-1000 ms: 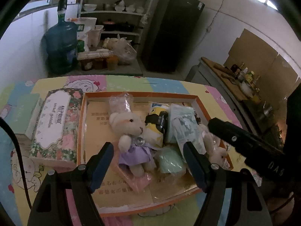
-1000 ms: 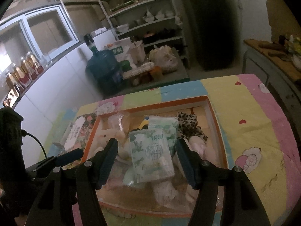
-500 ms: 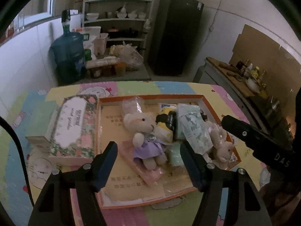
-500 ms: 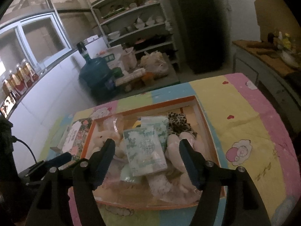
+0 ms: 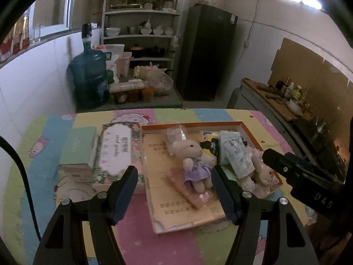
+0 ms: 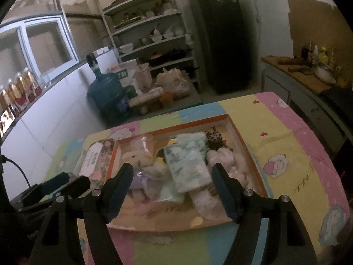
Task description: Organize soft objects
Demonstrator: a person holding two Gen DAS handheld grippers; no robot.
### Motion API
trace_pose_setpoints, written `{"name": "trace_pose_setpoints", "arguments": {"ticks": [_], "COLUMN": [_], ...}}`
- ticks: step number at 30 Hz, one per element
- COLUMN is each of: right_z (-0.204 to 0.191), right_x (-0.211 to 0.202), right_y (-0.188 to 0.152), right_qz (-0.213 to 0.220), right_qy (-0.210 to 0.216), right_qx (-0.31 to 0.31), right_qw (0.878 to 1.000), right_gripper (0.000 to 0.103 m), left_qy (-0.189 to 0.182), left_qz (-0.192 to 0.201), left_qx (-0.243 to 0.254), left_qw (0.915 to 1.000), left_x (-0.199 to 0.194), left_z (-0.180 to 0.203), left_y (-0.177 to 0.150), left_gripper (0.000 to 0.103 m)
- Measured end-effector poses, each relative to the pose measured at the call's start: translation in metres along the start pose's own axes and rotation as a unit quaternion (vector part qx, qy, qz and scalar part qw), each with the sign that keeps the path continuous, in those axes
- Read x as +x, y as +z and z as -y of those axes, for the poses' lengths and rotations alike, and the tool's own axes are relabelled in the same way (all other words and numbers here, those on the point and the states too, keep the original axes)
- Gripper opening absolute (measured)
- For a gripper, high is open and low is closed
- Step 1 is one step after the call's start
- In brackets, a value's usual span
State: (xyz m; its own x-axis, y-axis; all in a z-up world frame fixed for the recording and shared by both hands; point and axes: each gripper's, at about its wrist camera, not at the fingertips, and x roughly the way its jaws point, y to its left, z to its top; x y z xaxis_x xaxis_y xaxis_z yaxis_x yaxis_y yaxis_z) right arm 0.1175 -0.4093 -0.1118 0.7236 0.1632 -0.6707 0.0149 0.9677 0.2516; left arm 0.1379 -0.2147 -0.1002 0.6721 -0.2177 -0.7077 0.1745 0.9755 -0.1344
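An orange-rimmed shallow tray lies on the pastel cartoon tablecloth and holds soft things. Among them are a cream teddy bear in a purple dress, a green-and-white tissue pack, a pale rabbit plush, a yellow-and-black plush and a pink packet. My left gripper hovers open, above and short of the tray's near side, with nothing between its fingers. My right gripper also hangs open and empty over the tray's near edge, in line with the bear and the tissue pack.
A floral box and a pale green box lie left of the tray. A leopard-print item sits at the tray's far side. Beyond the table are a blue water jug, shelves, a dark fridge and a cluttered counter at right.
Both grippers have drawn back and up from the tray, which now looks smaller and farther. The left jaws narrowed a little and the right jaws widened. The objects in the tray have not moved.
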Motion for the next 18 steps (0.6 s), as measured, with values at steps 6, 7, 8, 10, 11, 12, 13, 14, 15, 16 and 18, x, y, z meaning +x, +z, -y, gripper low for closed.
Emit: {"name": "trace_pose_setpoints", "arguments": {"ticks": [6, 7, 8, 10, 11, 12, 13, 14, 15, 16, 18], "right_z": [-0.030, -0.035, -0.040, -0.052, -0.057, -0.063, -0.068, -0.075, -0.079, -0.085, -0.096], "right_x": [-0.014, -0.017, -0.020, -0.026, -0.029, -0.032, -0.035, -0.040, -0.043, -0.046, -0.054], "right_y": [-0.012, -0.014, -0.016, -0.021, -0.024, -0.027, -0.029, -0.032, -0.034, -0.037, -0.042], "right_qz": [0.010, 0.012, 0.014, 0.018, 0.020, 0.022, 0.024, 0.028, 0.031, 0.035, 0.044], "right_qy": [-0.010, -0.012, -0.014, -0.016, -0.017, -0.017, -0.018, -0.020, -0.020, -0.022, -0.026], "right_qx": [-0.010, -0.011, -0.012, -0.014, -0.016, -0.018, -0.019, -0.022, -0.024, -0.025, -0.028], "right_qw": [1.000, 1.000, 1.000, 1.000, 1.000, 0.999, 0.999, 0.999, 0.999, 0.999, 0.998], "right_gripper": [0.075, 0.075, 0.075, 0.075, 0.075, 0.075, 0.075, 0.075, 0.075, 0.075, 0.075], "left_qy": [0.015, 0.019, 0.022, 0.028, 0.031, 0.034, 0.038, 0.041, 0.043, 0.045, 0.049], "left_qz": [0.017, 0.021, 0.025, 0.032, 0.035, 0.038, 0.042, 0.044, 0.045, 0.047, 0.048], "left_qx": [0.009, 0.010, 0.010, 0.008, 0.007, 0.005, 0.003, 0.002, 0.001, 0.000, -0.001], "left_qw": [0.9997, 0.9995, 0.9994, 0.9991, 0.9989, 0.9987, 0.9984, 0.9982, 0.9980, 0.9979, 0.9976], "left_x": [-0.026, -0.032, -0.037, -0.048, -0.053, -0.058, -0.063, -0.067, -0.071, -0.077, -0.085], "left_z": [-0.018, -0.022, -0.025, -0.034, -0.038, -0.042, -0.047, -0.051, -0.055, -0.060, -0.067], "left_y": [-0.007, -0.008, -0.009, -0.012, -0.013, -0.014, -0.016, -0.017, -0.019, -0.021, -0.024], "left_gripper": [0.069, 0.069, 0.069, 0.069, 0.069, 0.069, 0.069, 0.069, 0.069, 0.069, 0.069]}}
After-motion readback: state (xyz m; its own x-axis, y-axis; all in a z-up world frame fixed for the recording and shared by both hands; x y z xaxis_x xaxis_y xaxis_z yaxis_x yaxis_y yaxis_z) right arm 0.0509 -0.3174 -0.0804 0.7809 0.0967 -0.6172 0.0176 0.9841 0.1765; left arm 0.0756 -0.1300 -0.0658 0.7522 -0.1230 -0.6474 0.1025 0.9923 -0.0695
